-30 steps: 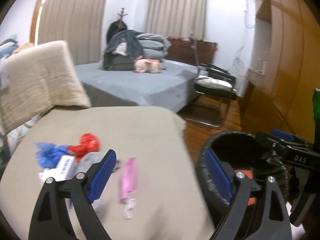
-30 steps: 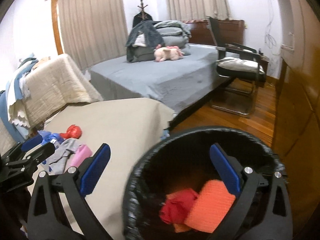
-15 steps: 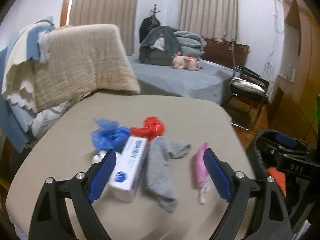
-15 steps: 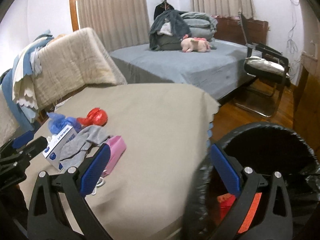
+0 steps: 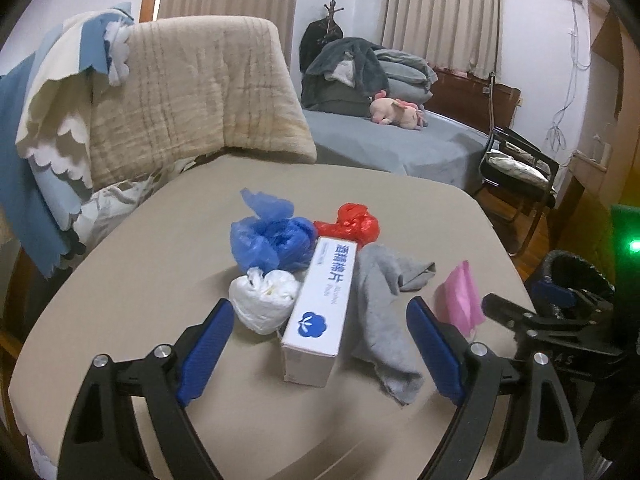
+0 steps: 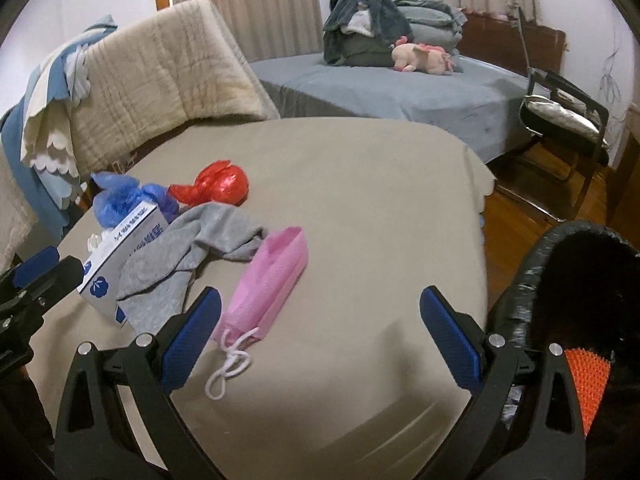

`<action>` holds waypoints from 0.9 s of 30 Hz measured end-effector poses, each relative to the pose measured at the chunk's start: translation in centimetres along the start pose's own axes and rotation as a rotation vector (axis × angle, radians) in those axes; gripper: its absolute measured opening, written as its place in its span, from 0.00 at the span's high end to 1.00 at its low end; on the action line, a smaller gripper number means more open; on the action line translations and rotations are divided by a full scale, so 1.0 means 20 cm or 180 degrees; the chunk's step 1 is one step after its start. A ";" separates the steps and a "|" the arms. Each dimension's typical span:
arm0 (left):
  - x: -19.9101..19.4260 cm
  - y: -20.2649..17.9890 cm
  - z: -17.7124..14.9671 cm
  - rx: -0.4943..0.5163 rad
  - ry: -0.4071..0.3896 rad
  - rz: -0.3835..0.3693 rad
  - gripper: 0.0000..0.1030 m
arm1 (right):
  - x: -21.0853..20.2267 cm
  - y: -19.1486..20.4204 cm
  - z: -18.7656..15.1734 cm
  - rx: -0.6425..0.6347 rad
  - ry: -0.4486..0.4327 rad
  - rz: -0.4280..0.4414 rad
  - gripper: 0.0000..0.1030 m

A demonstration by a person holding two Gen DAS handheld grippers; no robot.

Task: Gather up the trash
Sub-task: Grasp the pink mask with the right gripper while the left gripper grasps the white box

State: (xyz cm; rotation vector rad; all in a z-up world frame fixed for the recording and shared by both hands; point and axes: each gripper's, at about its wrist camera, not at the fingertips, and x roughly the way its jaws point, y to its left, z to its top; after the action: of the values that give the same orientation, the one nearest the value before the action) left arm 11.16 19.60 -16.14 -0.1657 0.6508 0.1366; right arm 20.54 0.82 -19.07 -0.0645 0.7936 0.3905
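Note:
A trash pile lies on the beige table (image 5: 160, 264): a white box with blue print (image 5: 322, 312), a white crumpled bag (image 5: 264, 304), a blue bag (image 5: 272, 240), a red bag (image 5: 348, 222), a grey sock (image 5: 384, 320) and a pink mask (image 5: 460, 300). My left gripper (image 5: 320, 356) is open and empty, just in front of the box. My right gripper (image 6: 320, 336) is open and empty above the table, with the pink mask (image 6: 268, 284) by its left finger. The black-lined trash bin (image 6: 580, 300) stands at the right with an orange item (image 6: 588, 380) inside.
A quilt-draped chair back (image 5: 192, 92) stands behind the table at left. A bed (image 6: 380, 80) with clothes and a plush toy is beyond. A black chair (image 6: 568, 112) stands on the wood floor at right. The left gripper shows in the right wrist view (image 6: 28, 284).
Both grippers have swung left, away from the bin and toward the trash pile on the table. The pile now sits centred before the left gripper. Both stay open and empty.

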 end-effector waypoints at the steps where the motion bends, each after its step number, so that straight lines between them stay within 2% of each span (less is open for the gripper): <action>1: 0.01 0.01 0.00 -0.0014 0.0009 -0.0007 0.17 | 0.01 0.02 0.00 -0.0013 0.0014 0.0006 0.06; 10: 0.03 0.05 -0.02 -0.0074 0.0035 -0.0026 0.20 | 0.10 0.12 0.00 -0.0137 0.0164 0.0030 0.08; 12: 0.03 0.05 -0.02 -0.0082 0.0041 -0.0030 0.20 | 0.12 0.13 0.00 -0.0164 0.0214 0.0041 0.20; 16: 0.04 0.05 -0.03 -0.0088 0.0062 -0.0043 0.21 | 0.14 0.13 0.00 -0.0168 0.0303 0.0085 0.31; 18: 0.05 0.05 -0.03 -0.0084 0.0072 -0.0056 0.22 | 0.15 0.12 -0.01 -0.0174 0.0355 0.0127 0.45; 19: 0.05 0.04 -0.03 -0.0079 0.0077 -0.0063 0.22 | 0.15 0.12 -0.01 -0.0162 0.0392 0.0174 0.48; 21: 0.06 0.03 -0.03 -0.0061 0.0089 -0.0074 0.23 | 0.15 0.11 -0.01 -0.0142 0.0417 0.0235 0.65; 24: 0.07 0.02 -0.03 -0.0046 0.0095 -0.0089 0.25 | 0.14 0.11 -0.02 -0.0178 0.0447 0.0305 0.83; 27: 0.09 0.01 -0.03 -0.0025 0.0134 -0.0087 0.29 | 0.11 0.10 -0.01 -0.0232 0.0406 0.0324 0.88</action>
State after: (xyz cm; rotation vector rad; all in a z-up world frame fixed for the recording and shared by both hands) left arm 12.21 19.81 -17.73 -0.1852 0.6897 0.1096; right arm 21.04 3.37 -20.65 -0.1183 0.9107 0.5156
